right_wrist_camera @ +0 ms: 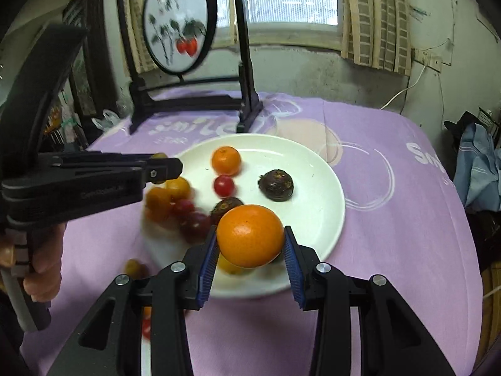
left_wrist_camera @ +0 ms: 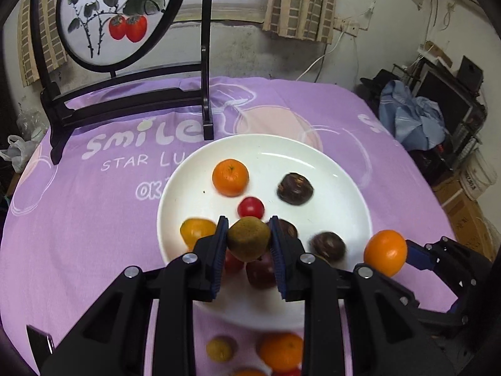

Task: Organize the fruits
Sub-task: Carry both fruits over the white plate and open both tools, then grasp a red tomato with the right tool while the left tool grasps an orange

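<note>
A white plate [left_wrist_camera: 332, 169] on the purple cloth holds a small orange [left_wrist_camera: 230, 177], a red cherry tomato [left_wrist_camera: 250, 207], dark brown round fruits [left_wrist_camera: 295, 188], a yellow tomato [left_wrist_camera: 195, 230] and dark red fruits. My left gripper [left_wrist_camera: 248, 242] is shut on a brown-green round fruit [left_wrist_camera: 248, 238] above the plate's near side. My right gripper [right_wrist_camera: 250, 247] is shut on a large orange [right_wrist_camera: 250, 235] above the plate's [right_wrist_camera: 322, 188] near edge. The orange also shows at the right in the left wrist view [left_wrist_camera: 385, 252].
A black-framed round painted screen [left_wrist_camera: 116, 15] stands at the table's back left. More small fruits [left_wrist_camera: 280, 351] lie on a second white surface below the left gripper. Clutter, boxes and a blue cloth [left_wrist_camera: 413, 119] sit off the table's right side.
</note>
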Tool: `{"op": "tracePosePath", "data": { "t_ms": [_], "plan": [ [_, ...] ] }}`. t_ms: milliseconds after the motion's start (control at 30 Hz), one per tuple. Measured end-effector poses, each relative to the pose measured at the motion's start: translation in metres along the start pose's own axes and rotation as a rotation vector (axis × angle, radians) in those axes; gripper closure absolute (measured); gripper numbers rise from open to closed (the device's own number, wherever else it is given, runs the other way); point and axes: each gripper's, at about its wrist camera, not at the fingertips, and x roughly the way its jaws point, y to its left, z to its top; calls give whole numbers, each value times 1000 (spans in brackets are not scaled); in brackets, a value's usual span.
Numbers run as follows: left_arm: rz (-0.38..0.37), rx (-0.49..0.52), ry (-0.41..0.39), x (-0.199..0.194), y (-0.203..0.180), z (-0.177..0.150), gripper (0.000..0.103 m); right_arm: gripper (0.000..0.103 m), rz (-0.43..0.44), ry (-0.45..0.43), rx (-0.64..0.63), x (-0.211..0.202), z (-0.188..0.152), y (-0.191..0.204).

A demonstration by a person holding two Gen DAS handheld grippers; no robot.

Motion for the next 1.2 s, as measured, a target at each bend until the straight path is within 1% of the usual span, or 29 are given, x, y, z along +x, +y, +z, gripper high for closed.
{"op": "tracePosePath", "data": {
  "t_ms": [100, 167, 200, 233, 267, 300, 333, 367, 467, 533, 600, 667, 767, 867, 933, 1000, 1067, 1133, 1200],
  "plan": [
    [40, 5, 9, 24, -2, 6, 77, 62, -43, 49, -9, 27, 5, -9],
    [41, 3, 29, 40, -2, 9, 77, 62, -61, 70, -2, 40, 5, -14],
    [38, 0, 41, 45, -2, 9, 75, 61, -71, 77, 8, 45, 5, -18],
    [32, -7, 47, 50, -2, 10, 70, 51, -69, 79, 13, 49, 4, -19],
    [30, -12, 47, 52, -1, 10, 52, 42, -64, 78, 21, 50, 3, -21],
    [45, -12, 36, 51, -1, 8, 35, 33, -61, 70, 29, 49, 2, -22],
    [66, -10, 18, 47, -1, 6, 30, 32, -59, 45, 39, 44, 0, -23],
    [82, -8, -5, 42, 0, 3, 27, 32, -56, 37, 41, 40, -1, -23],
    [70, -17, 4, 28, 4, -5, 27, 32, -62, 42, 27, 29, -6, -21],
    [80, -28, 3, 16, 7, -13, 26, 30, -55, 52, 22, 20, -12, -20],
    [97, -24, -5, 3, 9, -22, 19, 28, -36, 61, 24, 8, -20, -18],
    [111, -19, -21, -12, 12, -34, 18, 27, -30, 54, 17, -3, -27, -17],
    [120, -17, -23, -31, 17, -53, 16, 27, -38, 58, -3, -18, -42, -10],
    [137, -22, -22, -45, 23, -74, 15, 27, -28, 83, -19, -31, -60, 0],
    [135, -42, -14, -52, 29, -89, 13, 27, -15, 96, -37, -37, -73, 11],
    [120, -75, 13, -54, 37, -103, 12, 27, -8, 105, -66, -41, -84, 23],
    [79, -126, 40, -54, 48, -119, 12, 27, 10, 121, -90, -44, -94, 39],
    [63, -162, 37, -53, 57, -128, 12, 27, 23, 133, -117, -46, -101, 53],
    [67, -185, 30, -52, 65, -135, 12, 27, 30, 147, -153, -44, -105, 69]
  ]
}}
